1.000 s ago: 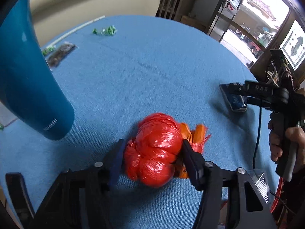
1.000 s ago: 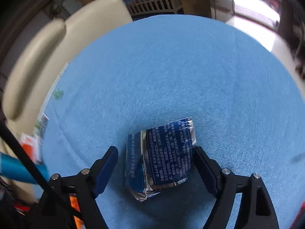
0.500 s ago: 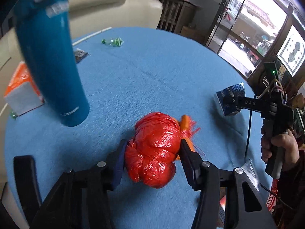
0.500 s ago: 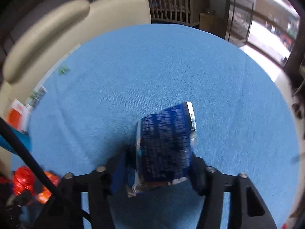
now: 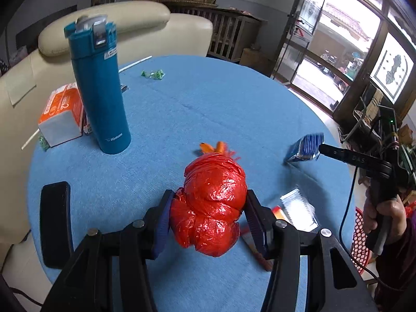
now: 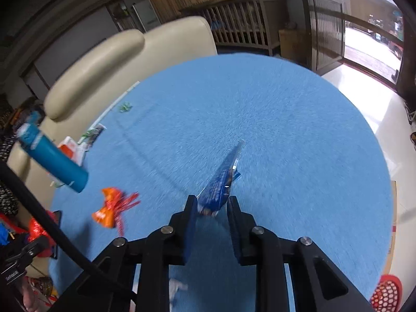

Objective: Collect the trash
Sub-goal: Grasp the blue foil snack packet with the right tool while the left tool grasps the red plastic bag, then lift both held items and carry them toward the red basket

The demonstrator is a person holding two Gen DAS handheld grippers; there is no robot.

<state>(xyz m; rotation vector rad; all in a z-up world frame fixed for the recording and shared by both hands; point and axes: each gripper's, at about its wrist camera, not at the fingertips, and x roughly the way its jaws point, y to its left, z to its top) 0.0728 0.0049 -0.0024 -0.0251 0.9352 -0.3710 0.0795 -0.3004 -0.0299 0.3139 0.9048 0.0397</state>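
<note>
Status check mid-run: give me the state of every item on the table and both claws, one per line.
Left claw: shut on the red bag.
Red bag: knotted shut, lifted off the table.
Right claw: shut on the blue wrapper.
Blue wrapper: squeezed flat, lifted.
Blue flask: upright, lid closed.
Orange wrapper: crumpled, lying on the table.
Orange-and-white carton: lying on the table beside the flask.
Black phone: flat on the table, near its edge.

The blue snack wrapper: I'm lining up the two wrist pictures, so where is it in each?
Left wrist view: blue snack wrapper at right, off the table, in the right gripper.
Right wrist view: bottom centre, edge-on.
Shared landmark: teal bottle.
</note>
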